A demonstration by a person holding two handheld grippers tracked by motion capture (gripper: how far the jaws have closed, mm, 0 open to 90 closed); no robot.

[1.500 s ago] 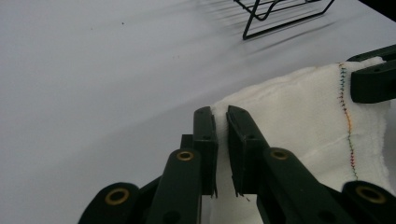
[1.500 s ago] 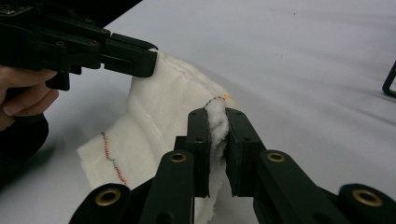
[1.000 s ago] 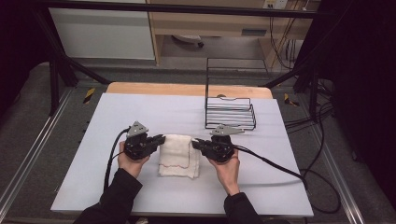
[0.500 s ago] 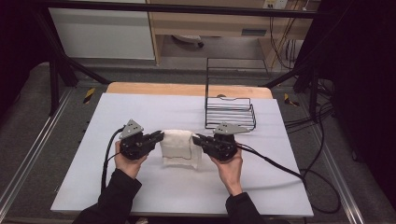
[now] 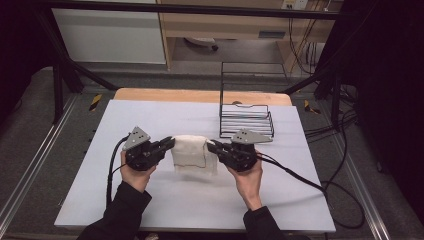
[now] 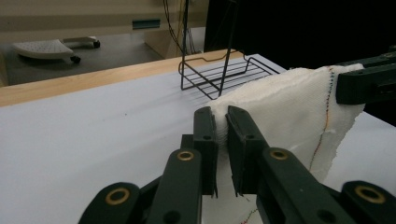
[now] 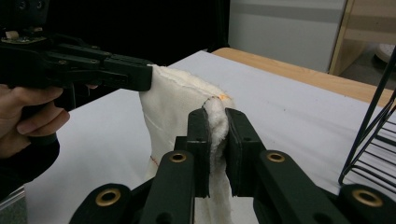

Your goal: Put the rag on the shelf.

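Fingers [image 6: 205, 135] of both grippers pinch the white cloth's [image 5: 190, 152] upper corners.

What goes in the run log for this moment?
left gripper: shut on cloth | right gripper: shut on cloth | cloth: hanging between them | wire rack: behind

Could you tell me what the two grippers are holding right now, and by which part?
Both hold the white cloth: the left gripper is shut on its upper left corner, the right gripper on its upper right corner, so it hangs between them.

Cloth [image 5: 190, 152] between both tools, wire rack [image 5: 246, 117] behind, on table [image 5: 150, 210].
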